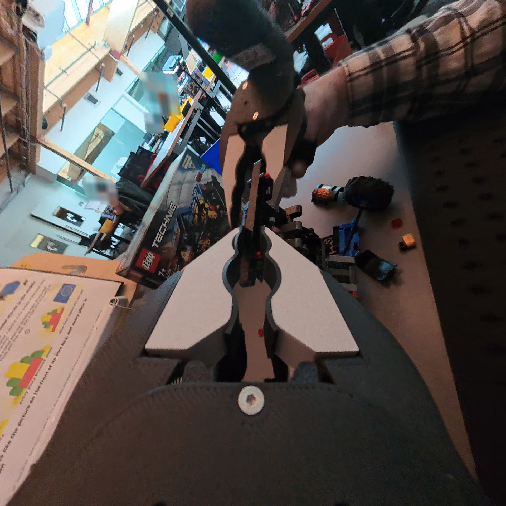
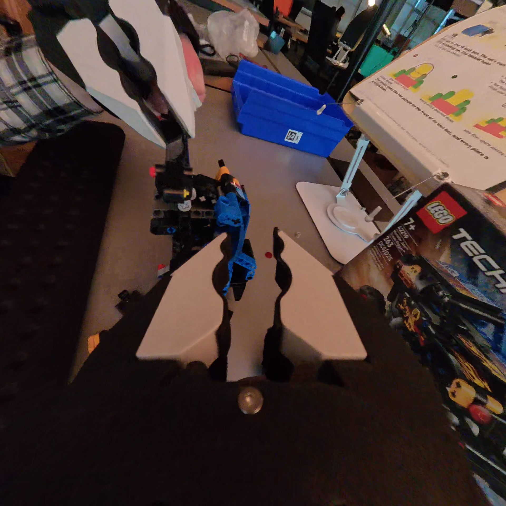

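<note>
My left gripper (image 1: 250, 236) is shut on a black beam of a black and blue brick-built model (image 1: 297, 227) that rests on the grey table (image 1: 342, 153). In the right wrist view the left gripper (image 2: 175, 138) comes down from the upper left onto the top of the model (image 2: 186, 202). My right gripper (image 2: 250, 235) is open and empty, low over the table. Its left finger lies beside the model's blue curved panel (image 2: 235, 219). In the left wrist view the right gripper (image 1: 254, 208) faces me with its fingers spread either side of the model.
A black tyre with an orange part (image 1: 367, 193), a red stud (image 1: 396, 223), a tan brick (image 1: 408, 241) and a blue-black panel (image 1: 375, 265) lie loose. A toy box (image 2: 438, 301), a sheet on a white stand (image 2: 328, 213), a blue bin (image 2: 282, 109) and a dark mat (image 2: 49, 232) surround them. My hands' fingertips stand some 7 centimeters from each other.
</note>
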